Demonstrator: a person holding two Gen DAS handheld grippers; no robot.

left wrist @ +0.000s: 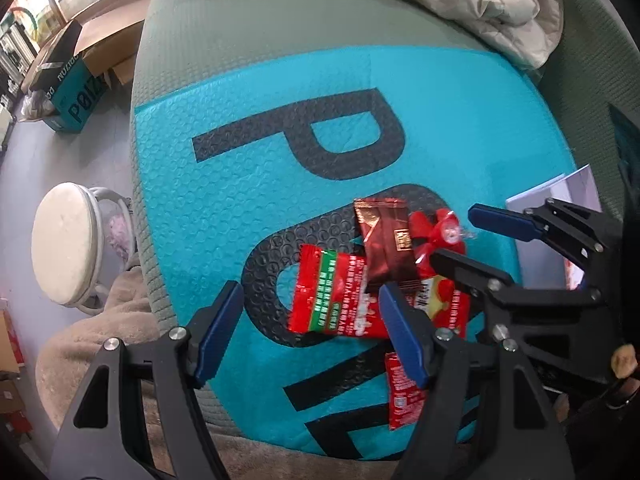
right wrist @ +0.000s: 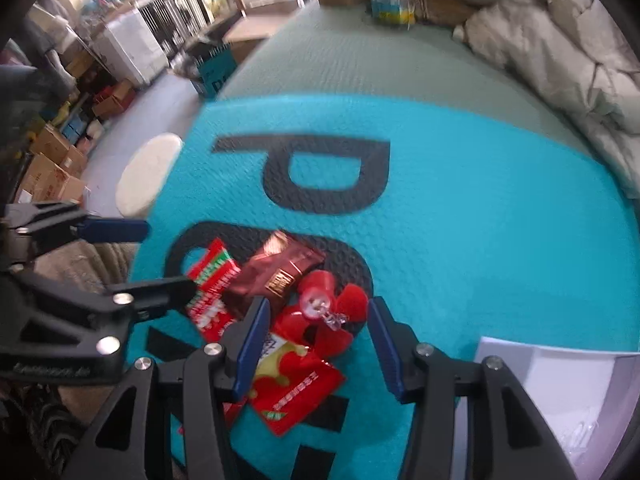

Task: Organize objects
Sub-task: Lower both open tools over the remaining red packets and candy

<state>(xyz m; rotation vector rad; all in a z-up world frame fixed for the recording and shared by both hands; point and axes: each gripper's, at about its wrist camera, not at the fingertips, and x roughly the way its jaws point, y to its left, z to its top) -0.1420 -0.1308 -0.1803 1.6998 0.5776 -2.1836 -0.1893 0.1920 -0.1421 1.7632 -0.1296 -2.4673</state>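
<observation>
A small heap of snack packets lies on a teal bubble mailer (left wrist: 248,184) with big black letters. In the left wrist view my left gripper (left wrist: 314,334) is open just above a red packet with a green stripe (left wrist: 332,296), its blue pads either side without touching. A brown packet (left wrist: 384,240) and a red twisted candy (left wrist: 440,236) lie behind it. My right gripper (right wrist: 318,344) is open, straddling the red candy (right wrist: 332,308) and a red-and-yellow packet (right wrist: 296,380); no pad presses on them. The brown packet (right wrist: 276,276) sits just beyond its left pad.
The mailer (right wrist: 480,220) rests on a grey-green quilted mattress (left wrist: 280,20). A white box (right wrist: 540,392) lies at its right, a crumpled pale quilt (left wrist: 500,0) at the back. A round white stool (left wrist: 64,240), a beige blanket (left wrist: 100,320) and floor boxes stand left.
</observation>
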